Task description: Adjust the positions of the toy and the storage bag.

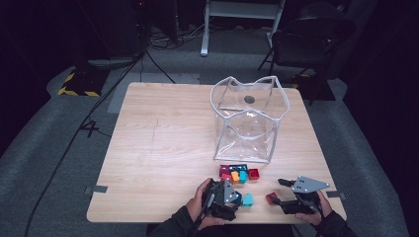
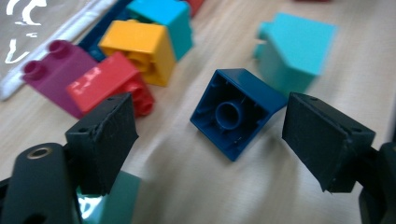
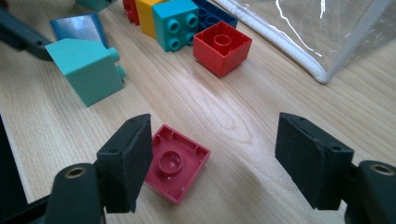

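In the left gripper view my left gripper [image 2: 210, 135] stands open around a dark blue brick [image 2: 236, 112] that lies upside down on the wood, and neither pad touches it. From above, the left gripper [image 1: 231, 197] sits at the table's front edge next to a teal brick [image 1: 247, 199]. My right gripper [image 3: 215, 158] is open too. A dark red brick [image 3: 175, 163] lies upside down close to its left pad. The high view has the right gripper [image 1: 279, 191] near the front right with that red brick [image 1: 271, 197] beside it.
A cluster of bricks [image 1: 237, 173] lies just behind the grippers: yellow [image 2: 137, 46], red [image 2: 109, 84], purple [image 2: 56, 70], and a red square one [image 3: 220, 46]. A clear plastic bag [image 1: 247, 123] with a white rim stands open behind them. The table edge [image 1: 148, 219] is close.
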Available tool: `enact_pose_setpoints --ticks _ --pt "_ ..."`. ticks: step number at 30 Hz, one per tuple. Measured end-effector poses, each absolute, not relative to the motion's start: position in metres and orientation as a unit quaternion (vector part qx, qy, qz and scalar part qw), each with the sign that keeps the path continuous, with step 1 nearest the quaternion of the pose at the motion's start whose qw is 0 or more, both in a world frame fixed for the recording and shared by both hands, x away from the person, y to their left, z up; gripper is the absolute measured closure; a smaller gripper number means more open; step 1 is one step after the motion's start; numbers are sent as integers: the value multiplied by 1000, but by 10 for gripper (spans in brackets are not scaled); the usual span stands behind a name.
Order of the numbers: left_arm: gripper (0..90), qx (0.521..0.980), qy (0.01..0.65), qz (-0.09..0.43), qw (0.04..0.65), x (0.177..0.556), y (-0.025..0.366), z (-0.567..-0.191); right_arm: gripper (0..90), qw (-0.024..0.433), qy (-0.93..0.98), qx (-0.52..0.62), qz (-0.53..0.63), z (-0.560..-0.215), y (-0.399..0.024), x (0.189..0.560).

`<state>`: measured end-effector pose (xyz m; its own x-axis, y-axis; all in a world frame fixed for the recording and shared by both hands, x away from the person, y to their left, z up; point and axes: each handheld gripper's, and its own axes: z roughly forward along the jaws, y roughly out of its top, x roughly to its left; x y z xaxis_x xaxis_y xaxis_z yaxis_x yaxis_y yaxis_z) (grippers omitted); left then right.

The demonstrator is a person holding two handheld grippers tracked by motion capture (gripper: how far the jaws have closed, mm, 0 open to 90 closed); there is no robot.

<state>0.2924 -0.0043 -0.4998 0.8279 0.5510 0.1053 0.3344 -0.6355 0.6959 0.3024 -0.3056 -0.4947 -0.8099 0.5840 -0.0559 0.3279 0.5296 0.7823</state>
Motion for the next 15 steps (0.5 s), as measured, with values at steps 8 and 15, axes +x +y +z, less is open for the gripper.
enact_pose_setpoints --ticks 8,15 --pt "166 884 271 149 351 309 5 -504 283 143 865 247 414 -492 -307 296" --pt "161 889 227 122 379 292 7 -495 289 132 877 230 401 -498 -304 296"
